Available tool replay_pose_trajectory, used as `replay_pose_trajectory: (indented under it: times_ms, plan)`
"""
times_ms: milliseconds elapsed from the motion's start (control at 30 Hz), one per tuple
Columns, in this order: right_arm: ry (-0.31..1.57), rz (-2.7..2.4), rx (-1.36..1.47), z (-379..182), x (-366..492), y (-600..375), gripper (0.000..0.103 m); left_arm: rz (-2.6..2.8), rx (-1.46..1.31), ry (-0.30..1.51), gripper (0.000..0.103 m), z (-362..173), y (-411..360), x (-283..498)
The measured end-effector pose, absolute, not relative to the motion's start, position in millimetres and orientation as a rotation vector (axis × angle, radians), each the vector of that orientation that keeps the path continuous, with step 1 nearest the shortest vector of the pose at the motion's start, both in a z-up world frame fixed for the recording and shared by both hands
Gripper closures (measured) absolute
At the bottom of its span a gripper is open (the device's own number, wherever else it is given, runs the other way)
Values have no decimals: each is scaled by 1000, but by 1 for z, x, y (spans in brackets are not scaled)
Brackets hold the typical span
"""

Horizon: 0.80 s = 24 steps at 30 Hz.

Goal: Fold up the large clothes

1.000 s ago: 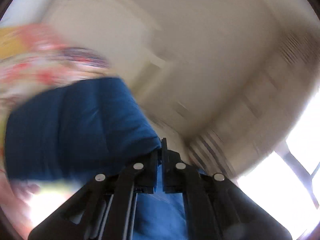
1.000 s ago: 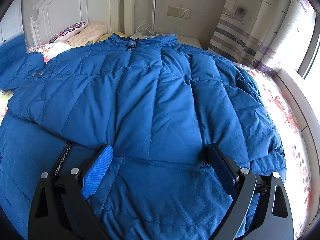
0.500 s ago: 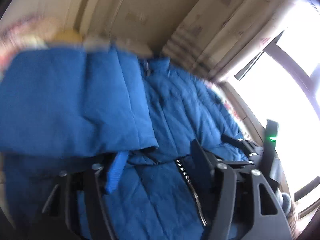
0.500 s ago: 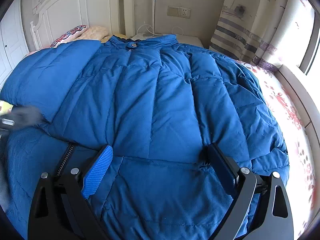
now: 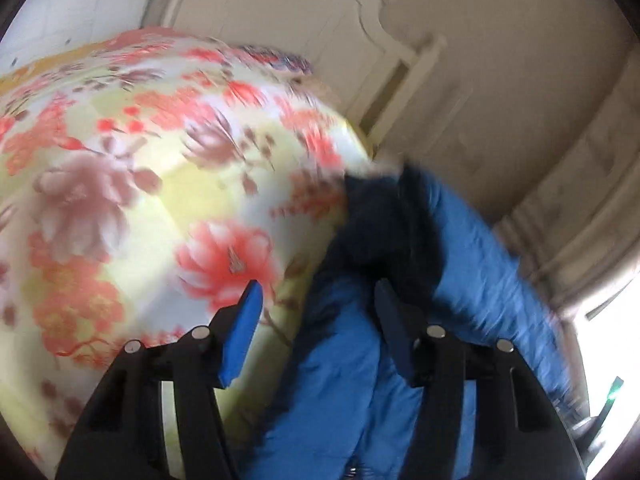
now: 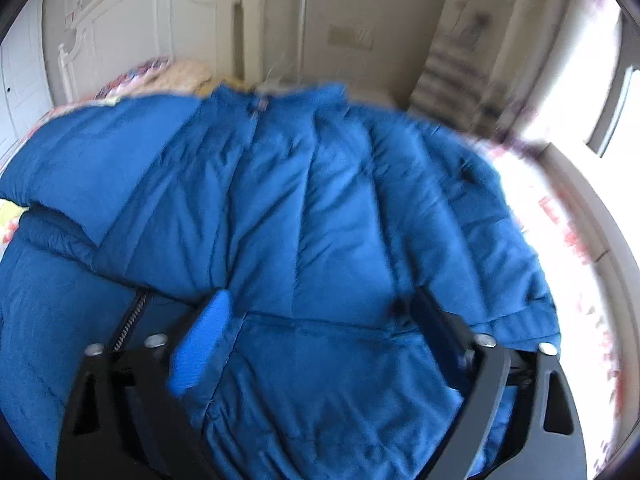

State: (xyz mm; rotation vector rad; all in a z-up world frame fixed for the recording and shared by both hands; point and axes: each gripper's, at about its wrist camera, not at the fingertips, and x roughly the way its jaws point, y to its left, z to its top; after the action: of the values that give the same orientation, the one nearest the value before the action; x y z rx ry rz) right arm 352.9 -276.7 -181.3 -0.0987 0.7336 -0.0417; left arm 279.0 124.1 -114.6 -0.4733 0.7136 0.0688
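Note:
A big blue puffer jacket (image 6: 320, 200) lies spread front-up on the bed, its collar toward the headboard. One sleeve (image 6: 100, 168) is folded across its body, and the zipper (image 6: 128, 320) shows at the lower left. My right gripper (image 6: 320, 312) rests low over the jacket's lower part; its jaws are closing with quilted fabric between them, and the pads do not visibly pinch it. In the blurred left wrist view, my left gripper (image 5: 318, 308) hovers over the jacket's edge (image 5: 472, 264) where it meets the sheet. Its jaws are closing, and nothing is gripped.
A floral bedsheet (image 5: 120, 180) covers the bed left of the jacket. A white headboard (image 6: 132, 28) and pillows (image 6: 180, 74) stand at the far end. A striped curtain (image 6: 460, 60) and a bright window (image 6: 600, 80) are on the right, beyond the bed's edge.
My left gripper opened and let the sleeve drop across the jacket, then swung down to the jacket's edge by the floral sheet. My right gripper's jaws narrowed a little.

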Motion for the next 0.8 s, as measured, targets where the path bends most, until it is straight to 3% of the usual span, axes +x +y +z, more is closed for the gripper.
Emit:
replay_pose_trajectory:
  times_ms: [200,433,600,667,700,800]
  plan:
    - [490,111,-195,-143,314,-226,25,26,-403,764,31,-125,106,290]
    - [538,335,-599,-145,341,-92,27,128,-548,714,31,-129,142,290]
    - [549,349,-629,-156,370,-55,28,152,-542,691,29,-126,146,286]
    - [517,377,-593,-150,370,-54,53,148,-531,701,29,-125,143,289]
    - [504,417,-531,-144,368,-61,81,147,-531,704,28,-125,143,289]
    - [437,451,-218,-116,357,-108,86,149,-544,705,28,-127,146,290]
